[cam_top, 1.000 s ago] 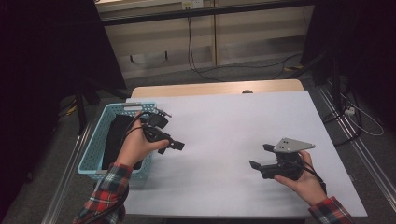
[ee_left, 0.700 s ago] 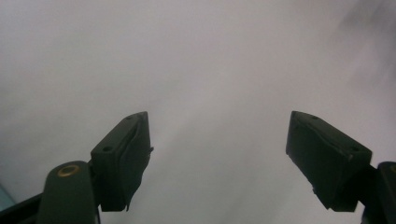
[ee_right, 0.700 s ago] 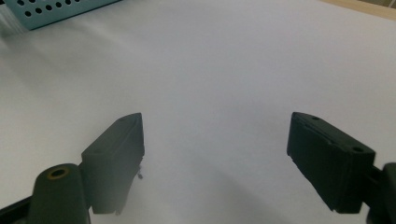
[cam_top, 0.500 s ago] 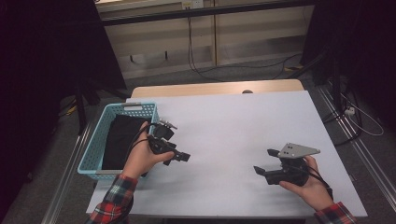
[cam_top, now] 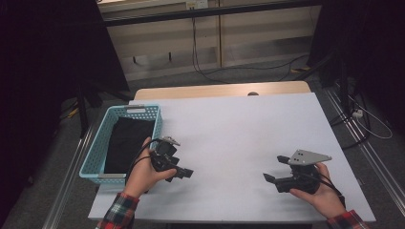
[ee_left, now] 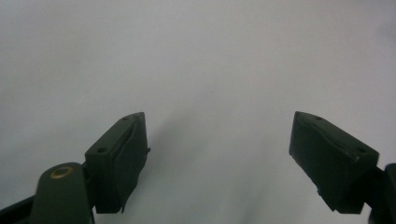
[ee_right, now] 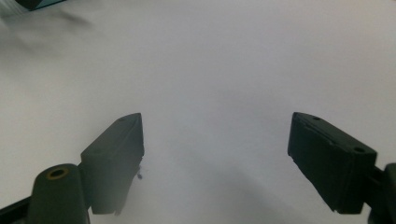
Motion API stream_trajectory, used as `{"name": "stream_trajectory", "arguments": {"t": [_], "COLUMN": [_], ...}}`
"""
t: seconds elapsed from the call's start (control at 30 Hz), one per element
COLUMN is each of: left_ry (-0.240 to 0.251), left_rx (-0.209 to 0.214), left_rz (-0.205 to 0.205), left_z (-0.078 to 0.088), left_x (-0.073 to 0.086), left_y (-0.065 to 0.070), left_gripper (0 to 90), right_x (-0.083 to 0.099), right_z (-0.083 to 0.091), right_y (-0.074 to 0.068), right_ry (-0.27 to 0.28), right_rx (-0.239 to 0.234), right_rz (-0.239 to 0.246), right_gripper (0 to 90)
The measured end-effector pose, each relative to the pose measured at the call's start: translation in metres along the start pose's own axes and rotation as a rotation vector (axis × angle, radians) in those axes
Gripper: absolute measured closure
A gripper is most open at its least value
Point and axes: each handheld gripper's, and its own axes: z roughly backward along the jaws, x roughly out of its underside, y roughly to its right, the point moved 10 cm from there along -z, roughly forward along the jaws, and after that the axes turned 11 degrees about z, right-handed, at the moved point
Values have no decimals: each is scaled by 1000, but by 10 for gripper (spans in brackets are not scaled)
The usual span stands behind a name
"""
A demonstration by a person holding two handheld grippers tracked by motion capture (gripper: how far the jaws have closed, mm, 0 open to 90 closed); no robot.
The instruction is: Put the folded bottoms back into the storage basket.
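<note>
- The blue basket (cam_top: pixel 95 153) sits at the left edge of the white tabletop (cam_top: pixel 239 133), with a black cloth (cam_top: pixel 125 143) lying flat inside it.
- The left gripper (cam_top: pixel 184 172) is just beside the basket's right wall, near the front edge — its jaws stand wide apart with nothing between them.
- The right gripper (cam_top: pixel 273 171) is near the front right corner, jaws wide apart too, holding nothing.
- Between the two grippers the tabletop is bare — lots of room, all the way to the far edge.

Overhead forward-down; gripper views skim table (cam_top: pixel 248 129) (close).
</note>
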Motion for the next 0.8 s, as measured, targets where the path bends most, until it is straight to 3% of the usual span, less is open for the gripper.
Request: {"name": "stream_trajectory", "arguments": {"t": [0.8], "left_ry": [8], "left_rx": [16], "left_rz": [-24], "left_z": [-4], "left_x": [29], "left_y": [-8], "left_gripper": [169], "right_x": [8], "right_z": [0], "right_y": [0], "right_ry": [-32], "right_rx": [-8], "right_rz": [6], "right_gripper": [181]}}
